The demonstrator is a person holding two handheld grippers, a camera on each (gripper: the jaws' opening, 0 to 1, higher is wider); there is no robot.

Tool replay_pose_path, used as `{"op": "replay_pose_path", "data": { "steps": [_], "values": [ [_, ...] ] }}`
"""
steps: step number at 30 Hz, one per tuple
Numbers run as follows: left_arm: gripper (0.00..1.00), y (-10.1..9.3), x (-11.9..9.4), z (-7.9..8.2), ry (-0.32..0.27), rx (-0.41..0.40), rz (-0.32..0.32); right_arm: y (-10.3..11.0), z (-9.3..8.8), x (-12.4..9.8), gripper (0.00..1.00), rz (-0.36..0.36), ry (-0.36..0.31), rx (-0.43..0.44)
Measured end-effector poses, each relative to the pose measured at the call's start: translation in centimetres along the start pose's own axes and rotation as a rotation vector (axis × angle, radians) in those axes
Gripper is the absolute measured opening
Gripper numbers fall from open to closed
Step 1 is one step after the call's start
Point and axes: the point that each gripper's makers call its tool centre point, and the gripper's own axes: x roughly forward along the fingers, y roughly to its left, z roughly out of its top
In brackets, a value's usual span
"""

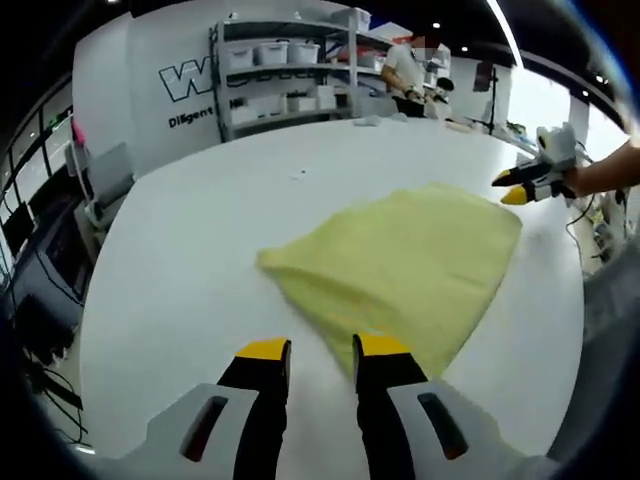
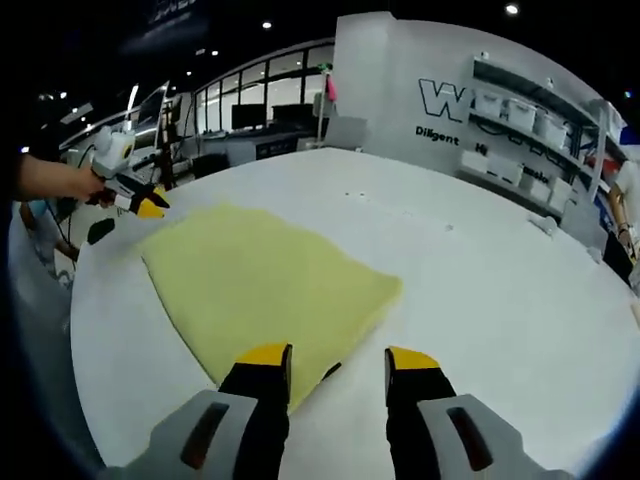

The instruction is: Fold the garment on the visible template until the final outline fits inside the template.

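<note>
Garment (image 1: 405,265) (yellow) flat on table (image 1: 200,250); both grippers' fingers parted, holding nothing

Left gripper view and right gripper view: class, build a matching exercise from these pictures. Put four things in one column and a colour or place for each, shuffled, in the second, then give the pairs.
1. garment
2. table
3. storage bins
4. left gripper tips

a. white, round top
b. on the shelving by the wall
c. pale yellow, lying flat
d. bright yellow, apart

Pairs: 1-c, 2-a, 3-b, 4-d
</note>
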Motion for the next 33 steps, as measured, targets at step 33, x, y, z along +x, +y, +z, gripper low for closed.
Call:
{"op": "replay_pose_path", "data": {
  "steps": [33],
  "values": [
    [0.21, -4.7, -1.2, -4.6, 0.012, 0.002, -0.114, 4.5, -4.1, -2.2, 0.14, 0.074, 0.032, 0.038]
  ]
}}
